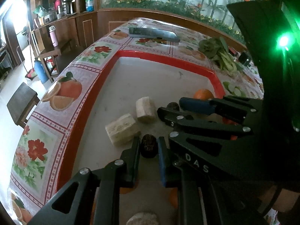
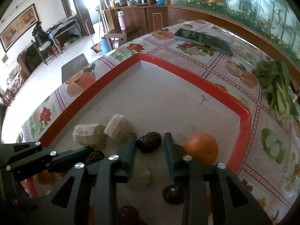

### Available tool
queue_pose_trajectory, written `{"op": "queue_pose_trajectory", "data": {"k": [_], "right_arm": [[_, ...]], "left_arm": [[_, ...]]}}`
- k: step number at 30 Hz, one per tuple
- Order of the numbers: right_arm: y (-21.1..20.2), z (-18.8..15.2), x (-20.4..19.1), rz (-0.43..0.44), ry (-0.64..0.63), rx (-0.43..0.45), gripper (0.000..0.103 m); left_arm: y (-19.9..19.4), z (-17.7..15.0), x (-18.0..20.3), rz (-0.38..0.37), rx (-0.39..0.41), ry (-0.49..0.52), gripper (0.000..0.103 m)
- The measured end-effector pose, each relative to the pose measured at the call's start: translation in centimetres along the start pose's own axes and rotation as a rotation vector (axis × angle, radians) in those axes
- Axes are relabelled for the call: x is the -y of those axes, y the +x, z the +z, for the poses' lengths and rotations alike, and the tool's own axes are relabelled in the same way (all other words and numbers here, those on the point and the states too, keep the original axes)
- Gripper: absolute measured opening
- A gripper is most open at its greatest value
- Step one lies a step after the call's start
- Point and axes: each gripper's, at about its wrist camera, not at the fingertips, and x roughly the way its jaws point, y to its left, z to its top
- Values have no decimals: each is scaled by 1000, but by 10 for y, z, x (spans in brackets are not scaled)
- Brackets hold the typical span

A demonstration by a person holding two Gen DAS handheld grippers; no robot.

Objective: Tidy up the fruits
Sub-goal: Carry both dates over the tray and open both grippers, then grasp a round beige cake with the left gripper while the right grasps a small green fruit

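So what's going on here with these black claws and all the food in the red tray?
A person is sorting fruit in a red tray with two handheld grippers. The left gripper pinches a dark dried date. The right gripper has another date between its fingers, which do not clearly press on it. Pale peeled chunks and an orange lie nearby in the tray.

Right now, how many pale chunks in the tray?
3. Two pale chunks side by side in the red tray, one beneath the right gripper. More may be hidden.
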Motion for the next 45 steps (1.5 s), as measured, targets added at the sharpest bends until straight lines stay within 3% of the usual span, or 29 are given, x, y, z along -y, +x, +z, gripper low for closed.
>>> {"op": "queue_pose_trajectory", "data": {"k": [5, 10, 17, 23, 32, 37, 45], "right_arm": [[-6, -4, 3, -13, 29, -4, 36], [-24, -13, 10, -15, 84, 20, 39], [-60, -32, 18, 2, 160, 68, 46], [-94, -55, 42, 2, 252, 111, 47], [-137, -114, 136, -143, 428, 135, 48], [-161, -153, 199, -247, 528, 129, 48], [-196, -206, 272, -295, 640, 142, 50]], "left_arm": [[-9, -4, 3, 19, 23, 22, 33], [-23, -8, 3, 36, 63, 9, 62], [-40, -13, 4, 38, 83, -23, 70], [-48, -15, 30, 28, 98, -3, 72], [-43, -6, 114, -39, 76, 105, 76], [-23, 3, 185, -102, 26, 186, 76], [27, 28, 295, -89, 19, 279, 76]]}}
